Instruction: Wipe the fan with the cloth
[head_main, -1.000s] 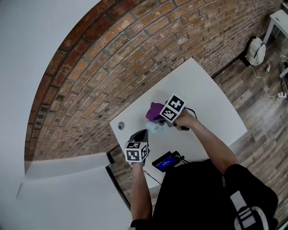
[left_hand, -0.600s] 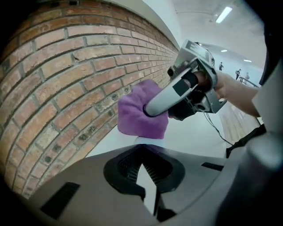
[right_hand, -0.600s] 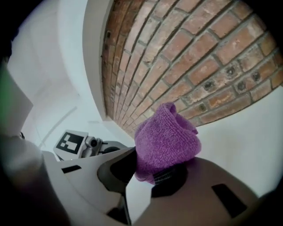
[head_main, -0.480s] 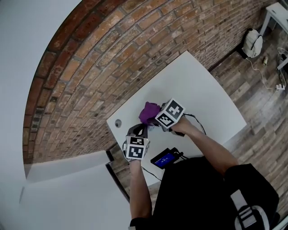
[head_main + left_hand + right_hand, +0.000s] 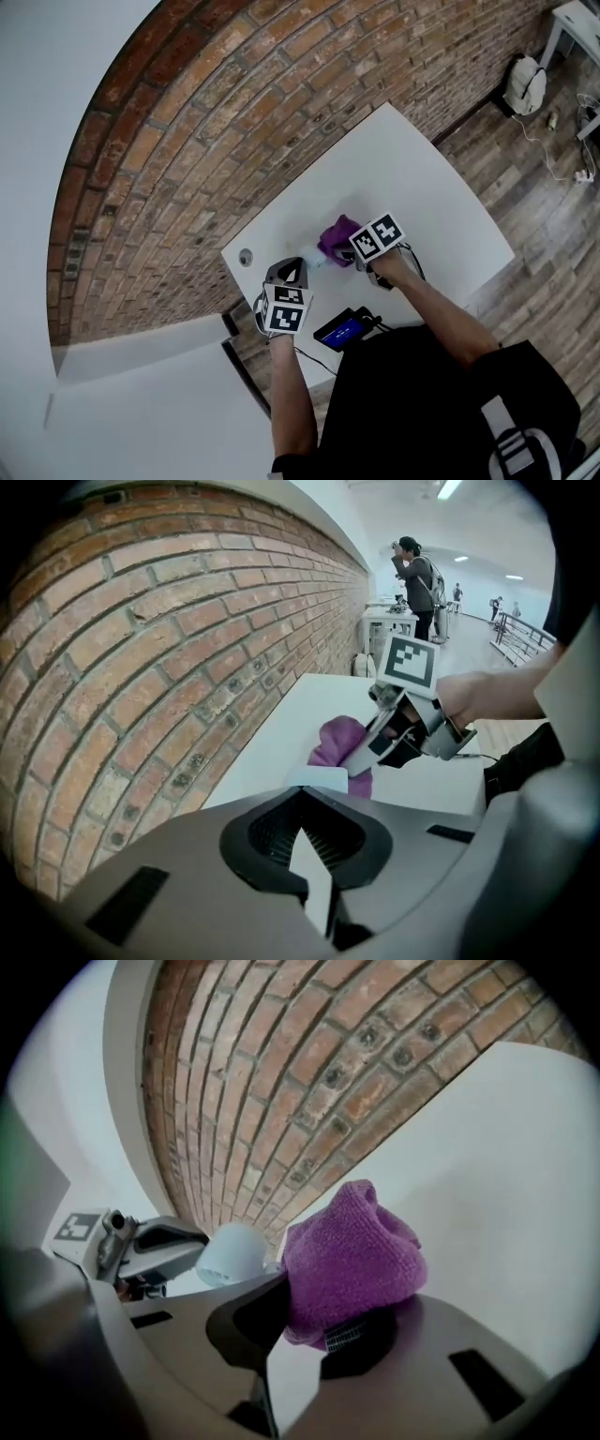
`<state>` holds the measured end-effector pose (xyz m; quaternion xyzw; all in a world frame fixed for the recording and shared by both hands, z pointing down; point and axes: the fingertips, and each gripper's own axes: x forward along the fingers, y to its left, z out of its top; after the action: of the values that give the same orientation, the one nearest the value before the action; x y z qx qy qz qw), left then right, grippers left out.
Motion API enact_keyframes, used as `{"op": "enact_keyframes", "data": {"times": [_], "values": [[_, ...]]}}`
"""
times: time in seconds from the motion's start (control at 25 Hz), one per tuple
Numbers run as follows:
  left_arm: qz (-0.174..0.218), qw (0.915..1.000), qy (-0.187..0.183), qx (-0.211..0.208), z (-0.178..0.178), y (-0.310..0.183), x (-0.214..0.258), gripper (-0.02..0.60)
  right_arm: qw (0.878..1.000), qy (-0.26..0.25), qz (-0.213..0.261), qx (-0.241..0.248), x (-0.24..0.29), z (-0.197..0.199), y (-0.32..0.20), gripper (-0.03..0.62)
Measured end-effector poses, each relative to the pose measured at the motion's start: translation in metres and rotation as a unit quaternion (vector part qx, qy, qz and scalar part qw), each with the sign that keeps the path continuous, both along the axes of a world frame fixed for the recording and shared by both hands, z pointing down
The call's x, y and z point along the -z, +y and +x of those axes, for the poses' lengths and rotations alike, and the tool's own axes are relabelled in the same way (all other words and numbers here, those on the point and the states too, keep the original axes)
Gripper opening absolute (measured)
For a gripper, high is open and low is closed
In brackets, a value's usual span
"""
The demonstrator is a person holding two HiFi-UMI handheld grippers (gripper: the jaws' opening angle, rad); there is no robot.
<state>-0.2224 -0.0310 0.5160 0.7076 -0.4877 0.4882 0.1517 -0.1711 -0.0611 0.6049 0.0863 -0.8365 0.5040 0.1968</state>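
Note:
My left gripper (image 5: 292,269) is at the table's near left. Its jaws are shut on a thin white part of the small white fan (image 5: 311,255). The fan's pale body (image 5: 323,778) shows just past the fingertips of my left gripper (image 5: 305,829). My right gripper (image 5: 351,247) is shut on the purple cloth (image 5: 336,234), just right of the fan. In the right gripper view the cloth (image 5: 352,1260) bulges out of my right gripper (image 5: 306,1330). The rounded fan head (image 5: 234,1252) sits to its left, at the tip of my left gripper (image 5: 199,1239).
The white table (image 5: 422,187) stands against a brick wall (image 5: 234,122). A black device with a blue screen (image 5: 345,333) and its cable lie at the near edge. A round hole (image 5: 247,256) is near the table's left corner. A backpack (image 5: 523,89) sits on the floor.
My right gripper swung the cloth left over the fan, then back to the right and lower, rolling as it went. My left gripper stayed in place and rolled a little.

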Motion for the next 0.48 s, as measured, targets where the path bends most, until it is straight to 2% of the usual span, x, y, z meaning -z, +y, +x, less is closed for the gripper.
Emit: {"op": "enact_keyframes", "data": {"times": [0.16, 0.28, 0.4, 0.48], "values": [[0.006, 0.9998, -0.013, -0.010, 0.005, -0.002, 0.006, 0.000, 0.994, -0.102, 0.003, -0.041, 0.063, -0.002, -0.024, 0.069], [-0.006, 0.9991, -0.031, -0.027, 0.011, -0.003, 0.003, 0.000, 0.985, -0.168, -0.022, -0.042, 0.099, -0.010, -0.027, 0.069], [-0.018, 0.9982, -0.045, -0.036, 0.011, -0.002, 0.002, -0.002, 0.989, -0.143, -0.016, -0.014, 0.086, -0.022, -0.013, 0.069], [-0.020, 0.9981, -0.046, -0.037, 0.011, -0.002, 0.001, -0.002, 0.990, -0.132, -0.024, -0.032, 0.068, -0.022, -0.013, 0.069]]}}
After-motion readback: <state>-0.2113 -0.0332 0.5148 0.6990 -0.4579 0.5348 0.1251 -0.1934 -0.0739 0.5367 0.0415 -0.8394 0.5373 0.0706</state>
